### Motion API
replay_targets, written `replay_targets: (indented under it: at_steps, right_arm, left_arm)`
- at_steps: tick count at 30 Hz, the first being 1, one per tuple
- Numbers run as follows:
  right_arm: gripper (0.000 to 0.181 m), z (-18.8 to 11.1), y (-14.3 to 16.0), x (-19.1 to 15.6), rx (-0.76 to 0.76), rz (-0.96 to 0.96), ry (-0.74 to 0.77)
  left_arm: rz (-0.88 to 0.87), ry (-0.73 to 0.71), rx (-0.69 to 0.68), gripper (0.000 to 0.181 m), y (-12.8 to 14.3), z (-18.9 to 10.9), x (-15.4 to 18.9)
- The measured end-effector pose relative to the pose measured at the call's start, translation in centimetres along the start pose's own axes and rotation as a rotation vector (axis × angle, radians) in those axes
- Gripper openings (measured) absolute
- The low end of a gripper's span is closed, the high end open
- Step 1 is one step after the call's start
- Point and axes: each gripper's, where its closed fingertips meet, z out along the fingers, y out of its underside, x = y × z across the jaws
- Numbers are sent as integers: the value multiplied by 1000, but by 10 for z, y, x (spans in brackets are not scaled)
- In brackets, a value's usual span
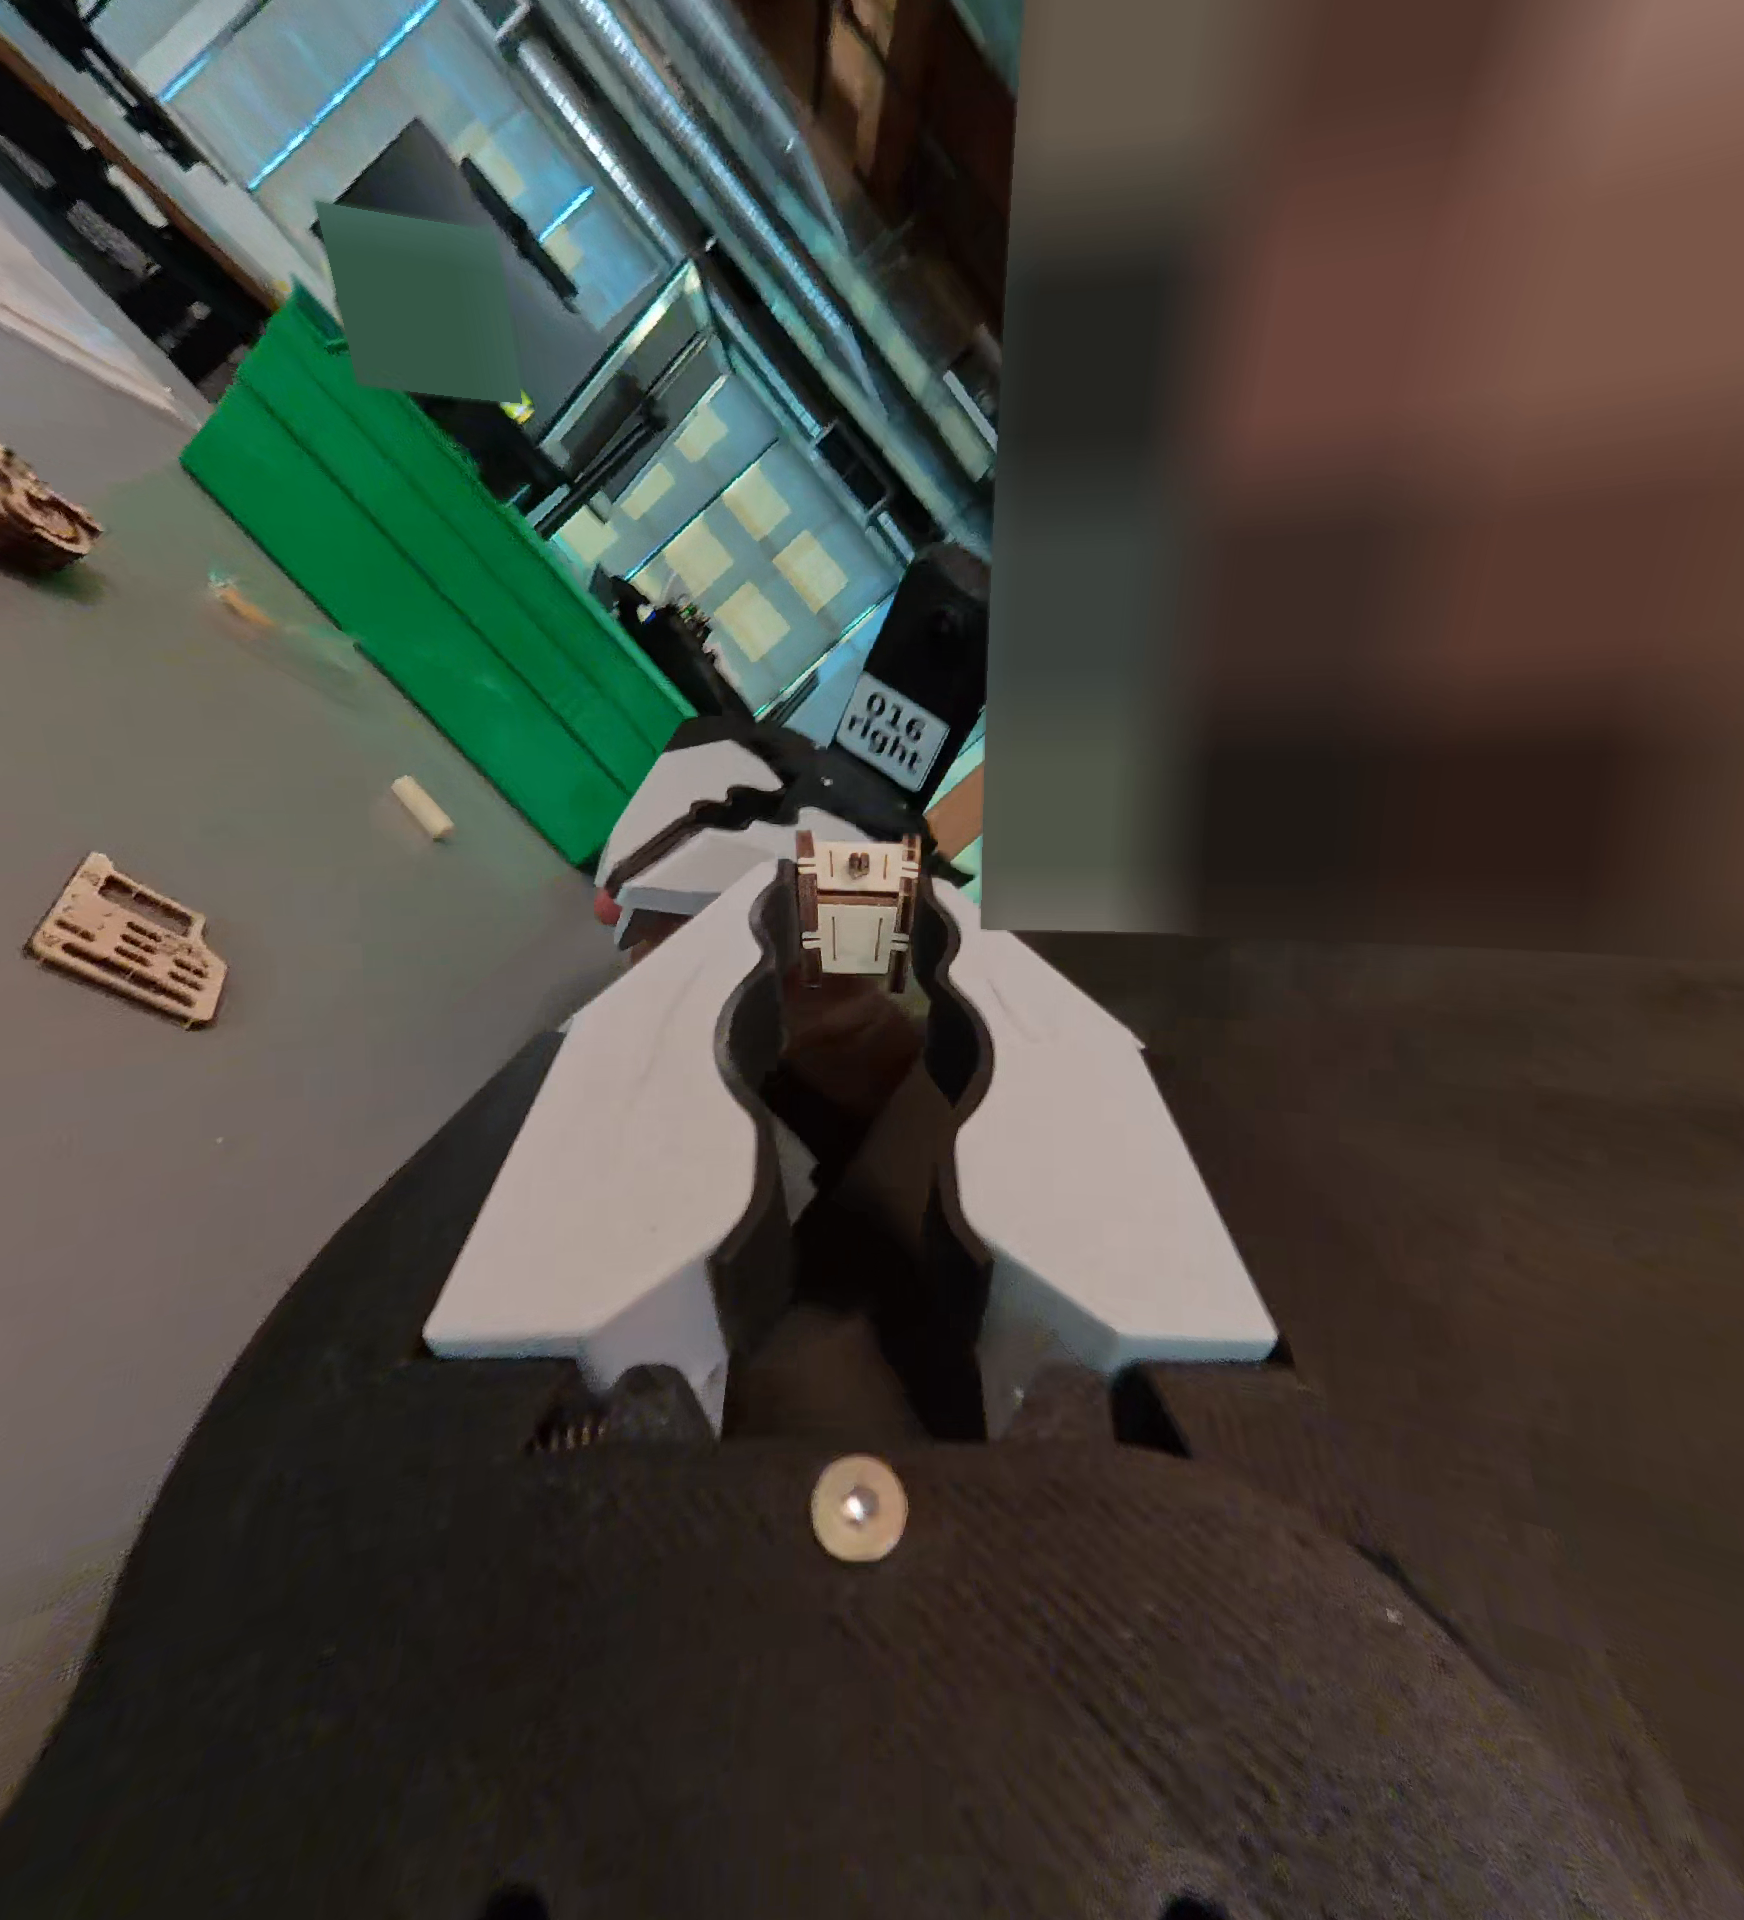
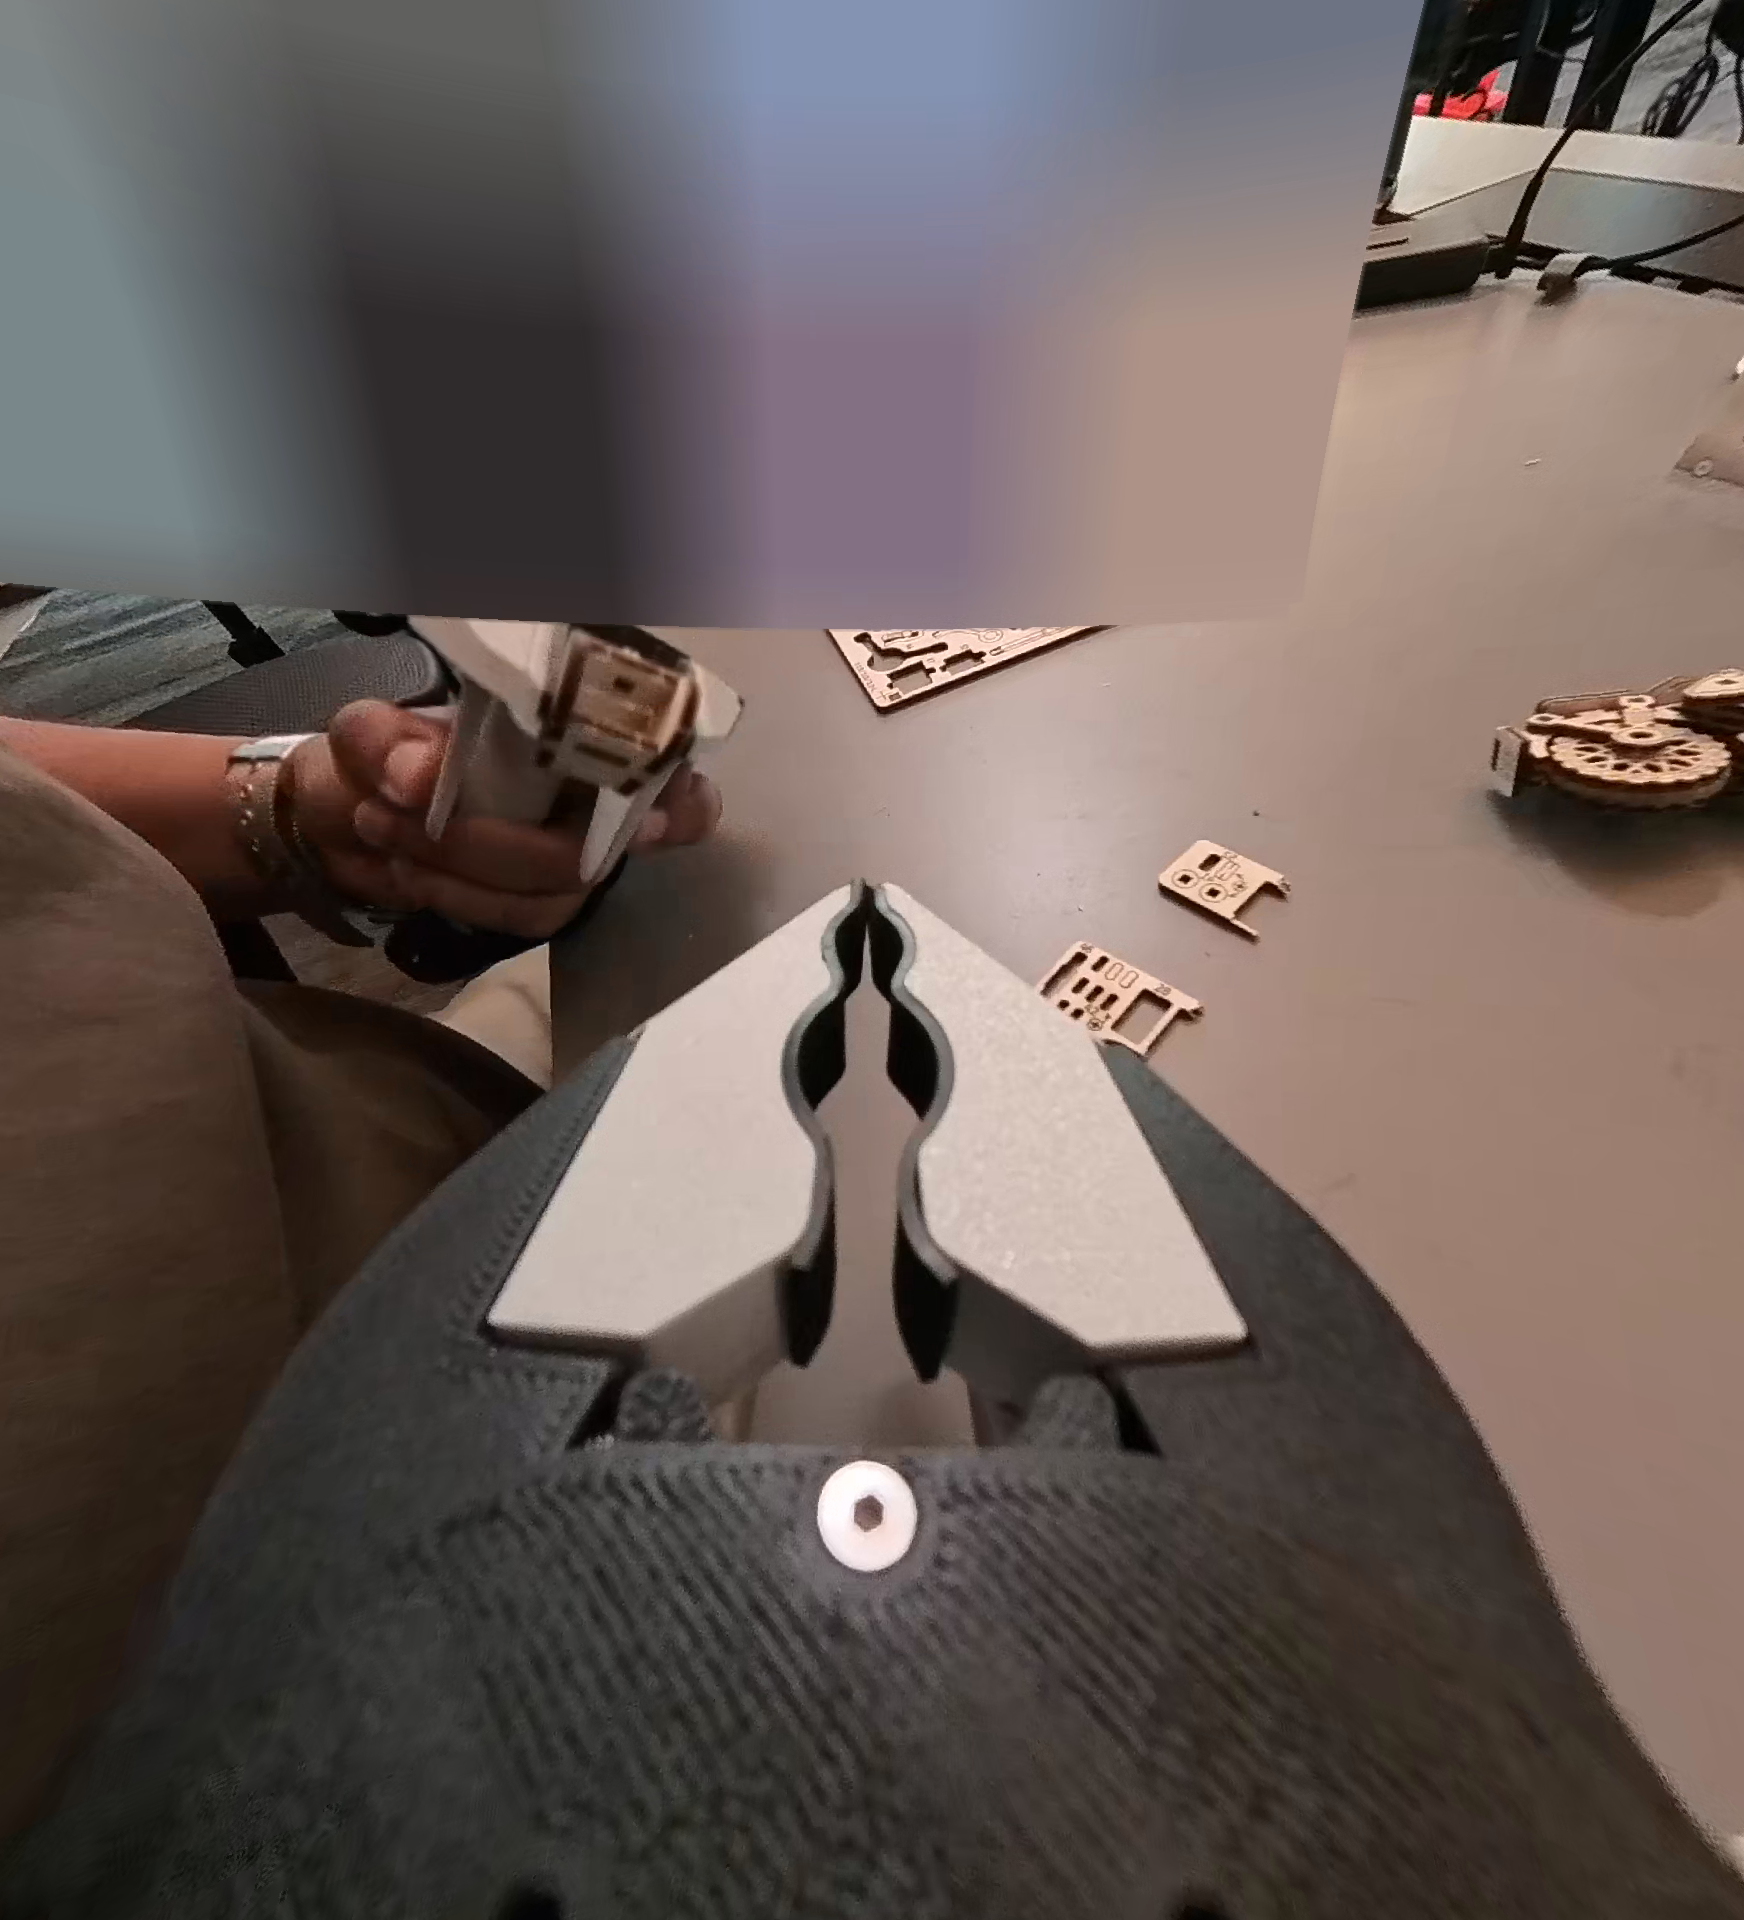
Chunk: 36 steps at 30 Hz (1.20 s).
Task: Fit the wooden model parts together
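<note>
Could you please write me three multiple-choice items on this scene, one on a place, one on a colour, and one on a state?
1. Where is the small boxy pale wooden sub-assembly?
A. Flat on the table
B. Clamped in the left gripper
C. Inside the bin

2. What colour is the long plastic bin at the far edge of the grey table?
A. Green
B. Red
C. Yellow

3. How do the jaws of the right gripper stand?
A. Wide open
B. Closed on a gear
C. Closed, tips together, holding nothing

Answers: 1 B, the left wrist view shows the sub-assembly pinched between the two white fingertips, off the table. 2 A, the bin is bright green in the left wrist view. 3 C, the right wrist view shows the tips meeting with nothing between them.
</note>
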Motion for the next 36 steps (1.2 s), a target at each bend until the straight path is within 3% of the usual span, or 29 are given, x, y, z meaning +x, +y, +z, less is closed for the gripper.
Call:
replay_targets:
  at_steps: [4,7,11,13,15,24,36]
  right_arm:
    - [0,0,3,9,-2,32,21]
    - [0,-7,4,36,-13,-2,146]
    - [0,-28,9,86,-39,-26,400]
    - [0,-29,16,97,-72,-11,446]
    - [2,-25,23,103,-111,-3,460]
    - [1,-15,41,117,-223,65,489]
    - [0,-9,56,122,-325,101,489]
  left_arm:
    - [100,-119,-59,21,6,4,-11]
    - [111,-385,-56,21,-9,-5,-40]
    - [345,-725,-153,21,-30,-38,-68]
    - [499,-905,-241,21,-36,-62,-86]
    - [563,-995,-297,21,-36,-76,-96]
    - [378,-983,-280,21,-36,-86,-111]
    - [269,-1006,-319,21,-30,-90,-125]
